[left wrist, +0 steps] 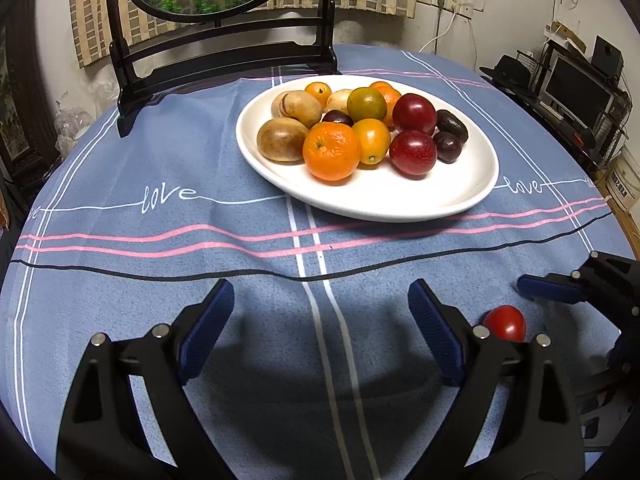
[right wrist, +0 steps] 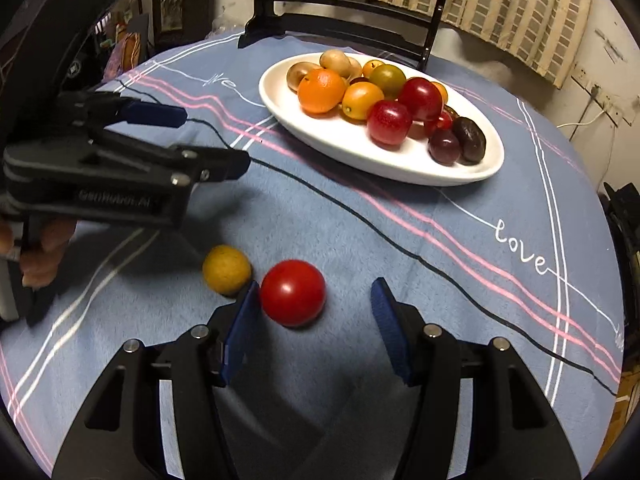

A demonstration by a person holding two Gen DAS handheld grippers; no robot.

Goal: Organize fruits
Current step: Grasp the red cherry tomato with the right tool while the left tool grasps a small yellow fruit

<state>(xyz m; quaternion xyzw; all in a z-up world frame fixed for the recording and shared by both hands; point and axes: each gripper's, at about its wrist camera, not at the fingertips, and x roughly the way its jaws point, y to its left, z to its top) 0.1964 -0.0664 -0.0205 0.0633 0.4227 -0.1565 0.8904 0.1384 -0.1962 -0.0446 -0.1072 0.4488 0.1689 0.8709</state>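
Right tool [right wrist: 316, 316], wide, flanks the red tomato [right wrist: 293, 293]; left tool [left wrist: 320, 320] wide.

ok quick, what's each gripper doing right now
Left gripper: open, holding nothing.
Right gripper: open around the red tomato, not closed on it.
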